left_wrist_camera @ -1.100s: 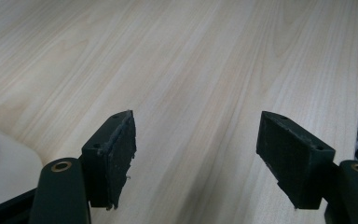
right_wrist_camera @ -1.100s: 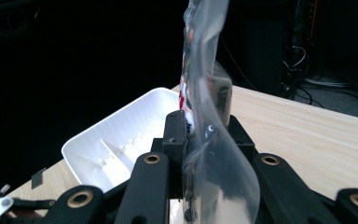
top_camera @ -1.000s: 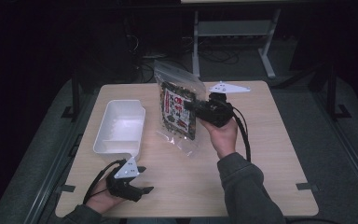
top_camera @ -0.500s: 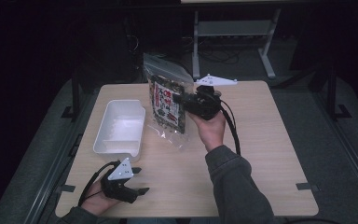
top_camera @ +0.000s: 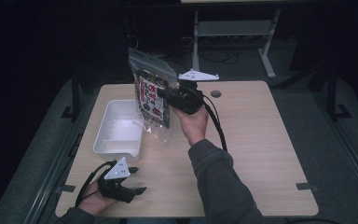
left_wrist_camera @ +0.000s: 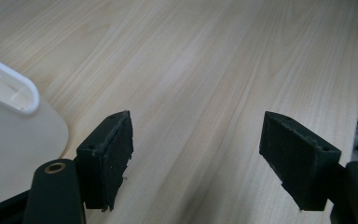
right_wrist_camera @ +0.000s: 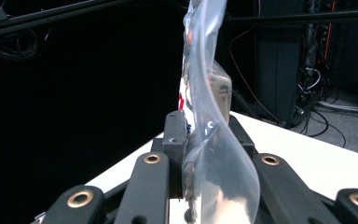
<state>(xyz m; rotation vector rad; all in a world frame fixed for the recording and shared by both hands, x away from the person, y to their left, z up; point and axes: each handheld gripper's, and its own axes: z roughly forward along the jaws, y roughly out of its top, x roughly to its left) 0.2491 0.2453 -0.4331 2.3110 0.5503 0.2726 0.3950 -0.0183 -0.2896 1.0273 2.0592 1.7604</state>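
A clear plastic bag (top_camera: 153, 97) with a printed packet inside hangs upright above the table, and my right gripper (top_camera: 165, 97) is shut on its edge. The bag's lower end hangs just right of a white tray (top_camera: 116, 144). In the right gripper view the bag (right_wrist_camera: 205, 140) is pinched between the two black jaws and rises above them. My left gripper (top_camera: 137, 179) rests low at the table's near left corner, open, with nothing between its fingers. The left gripper view has bare tabletop between the spread pads (left_wrist_camera: 109, 158) and the tray's rim (left_wrist_camera: 18, 91) at left.
The light wooden table (top_camera: 261, 140) has a small round hole (top_camera: 216, 94) near its far edge. A metal stand (top_camera: 233, 32) and cables lie on the dark floor behind. A cable (top_camera: 216, 126) trails from the right gripper along the sleeve.
My right gripper has carried the bag to the left, toward the white tray, and slightly up. The left gripper has stayed at the near left corner.
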